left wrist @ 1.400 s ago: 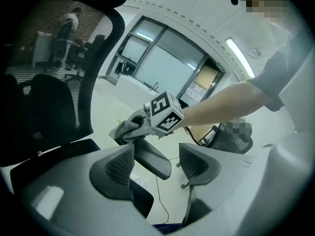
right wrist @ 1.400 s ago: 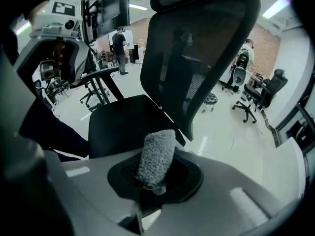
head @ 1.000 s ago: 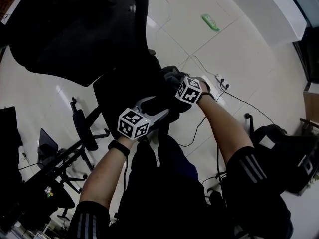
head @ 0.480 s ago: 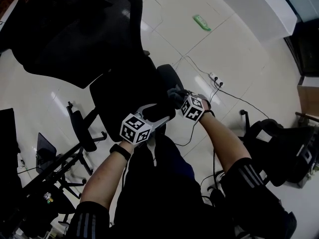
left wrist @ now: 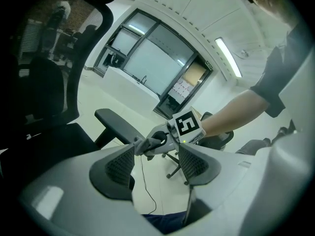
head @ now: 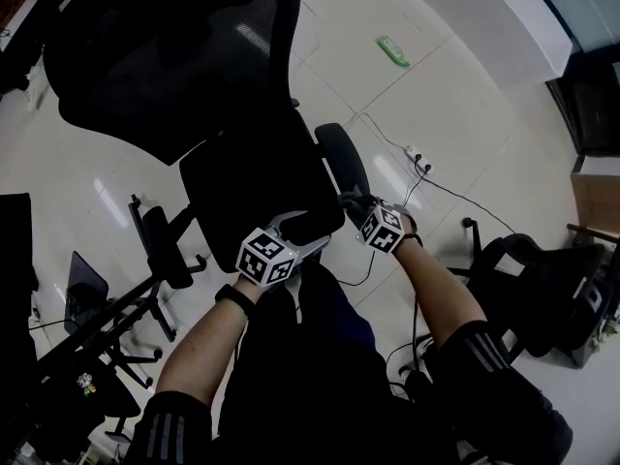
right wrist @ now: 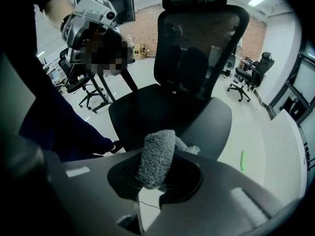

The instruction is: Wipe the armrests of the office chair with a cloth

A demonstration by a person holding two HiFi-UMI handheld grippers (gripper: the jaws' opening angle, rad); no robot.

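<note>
1. The cloth (right wrist: pixel 156 156) in the right tool (right wrist: pixel 155 180) is grey, thick-piled and rough, like terry.
2. The left tool (left wrist: pixel 156 157) has a smooth, faintly shiny grey plastic shell and dark ribbed pads (left wrist: pixel 119 167).
3. The office chair (right wrist: pixel 194 53) has a see-through black mesh back and a matt black seat.
4. Its armrest (left wrist: pixel 117 125) pad looks smooth and matt black.
5. The floor (head: pixel 455 95) is pale, glossy tile that mirrors the lights.

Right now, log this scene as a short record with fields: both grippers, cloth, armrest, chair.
left gripper: jaws apart, nothing between them
right gripper: shut on the grey fluffy cloth
grey fluffy cloth: at the near end of the black padded armrest
black mesh-back office chair: upright
</note>
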